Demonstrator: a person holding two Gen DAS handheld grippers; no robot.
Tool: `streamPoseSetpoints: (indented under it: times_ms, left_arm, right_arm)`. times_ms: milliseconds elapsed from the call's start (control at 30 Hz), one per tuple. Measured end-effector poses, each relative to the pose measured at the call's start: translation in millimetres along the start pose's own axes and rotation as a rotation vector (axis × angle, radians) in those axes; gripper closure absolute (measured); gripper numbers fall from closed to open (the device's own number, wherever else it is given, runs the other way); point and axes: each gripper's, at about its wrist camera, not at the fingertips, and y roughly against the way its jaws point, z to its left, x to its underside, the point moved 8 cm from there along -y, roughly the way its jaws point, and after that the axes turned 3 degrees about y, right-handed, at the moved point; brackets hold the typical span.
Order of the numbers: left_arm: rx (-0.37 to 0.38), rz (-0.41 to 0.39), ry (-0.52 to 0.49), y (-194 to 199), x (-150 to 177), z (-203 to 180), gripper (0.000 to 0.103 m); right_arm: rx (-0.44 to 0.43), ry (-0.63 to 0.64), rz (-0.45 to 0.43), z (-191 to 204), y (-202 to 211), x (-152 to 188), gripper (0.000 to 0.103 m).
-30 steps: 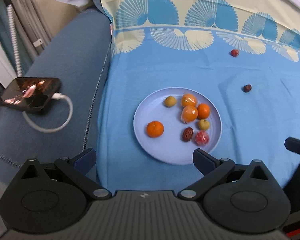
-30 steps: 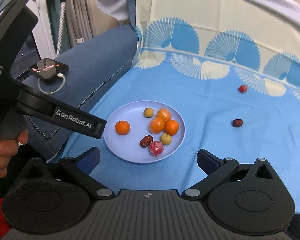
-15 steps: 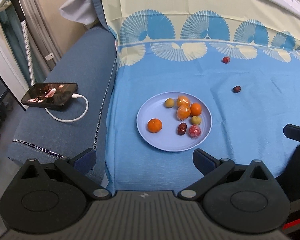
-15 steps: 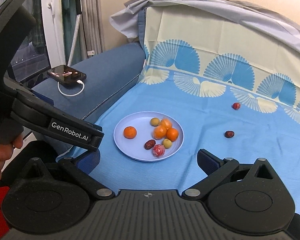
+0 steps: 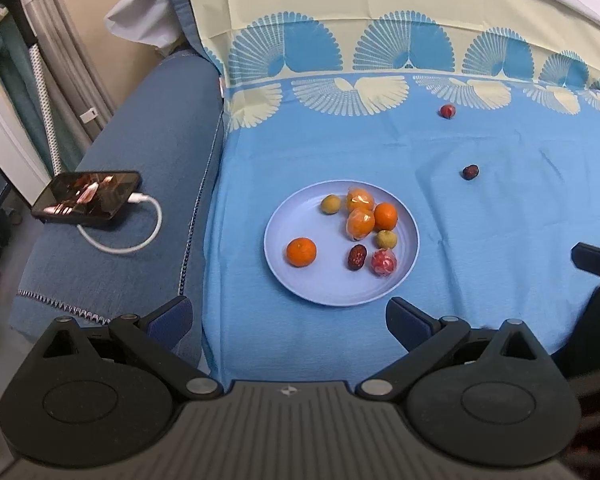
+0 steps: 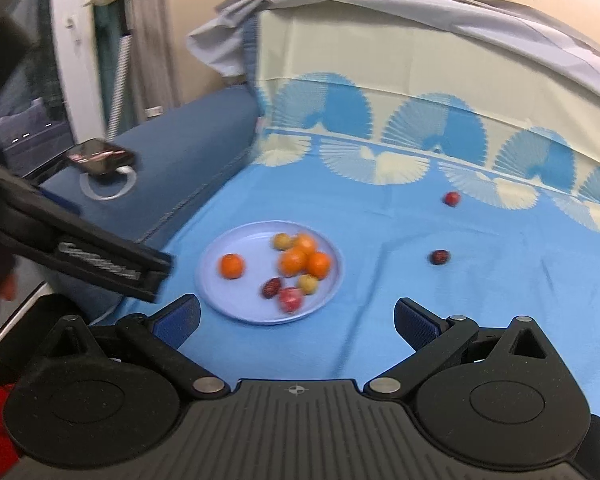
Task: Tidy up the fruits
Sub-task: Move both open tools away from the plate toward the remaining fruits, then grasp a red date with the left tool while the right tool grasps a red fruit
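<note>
A pale blue plate (image 5: 300, 216) (image 6: 220, 300) lies on the blue bedsheet and holds several small fruits: oranges, yellow-green ones, a dark date and a red one. A red fruit (image 5: 447, 111) (image 6: 452, 199) and a dark fruit (image 5: 470, 172) (image 6: 439, 257) lie loose on the sheet beyond the plate, to its right. My left gripper (image 5: 288, 318) is open and empty, held back from the plate's near edge. My right gripper (image 6: 296, 322) is open and empty, near the plate's near right side. The right wrist view is blurred.
A phone (image 5: 87, 198) on a white charging cable (image 5: 140, 236) lies on the dark blue sofa arm (image 5: 148, 152) left of the sheet. The left gripper's body (image 6: 80, 256) crosses the left of the right wrist view. A pillow and grey cover (image 6: 420, 20) rise at the back.
Both grippers first pulled back and up from the plate, then moved closer again. The right wrist view is now blurred from motion. The fruits have not moved.
</note>
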Motion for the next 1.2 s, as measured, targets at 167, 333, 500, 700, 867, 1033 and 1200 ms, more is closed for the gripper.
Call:
streamPoseSetpoints:
  times_ms: [167,333,500,700,867,1033,1200]
  left_arm:
    - [0.024,-0.011,-0.021,-15,-22,-19,0.0]
    - [0.123,-0.018,-0.085,-43,-52,-68,0.0]
    - [0.251,-0.038,-0.188,-86,-90,-139,0.0]
    - [0.353,-0.027,-0.349,-158,-118,-228,0.0]
    - [0.365,0.009,-0.418,-229,-125,-270,0.0]
    - [0.388,0.041,-0.454,-270,-123,-284,0.0]
    - [0.42,0.061,-0.44,-288,-121,-287,0.0]
  right_arm:
    - [0.127,-0.075,-0.006,-59,-22,-3,0.001]
    - [0.228,-0.125,-0.021,-150,-44,-15,0.001]
    - [0.274,-0.056,-0.015,-238,-89,-26,0.001]
    - [0.222,-0.037,0.102,-326,-188,-34,0.001]
    - [0.089,-0.061,0.138,-340,-281,-43,0.001]
    - [0.025,0.017,0.078,-324,-346,-67,0.001]
    - [0.039,0.078,0.014,-323,-385,-70,0.001]
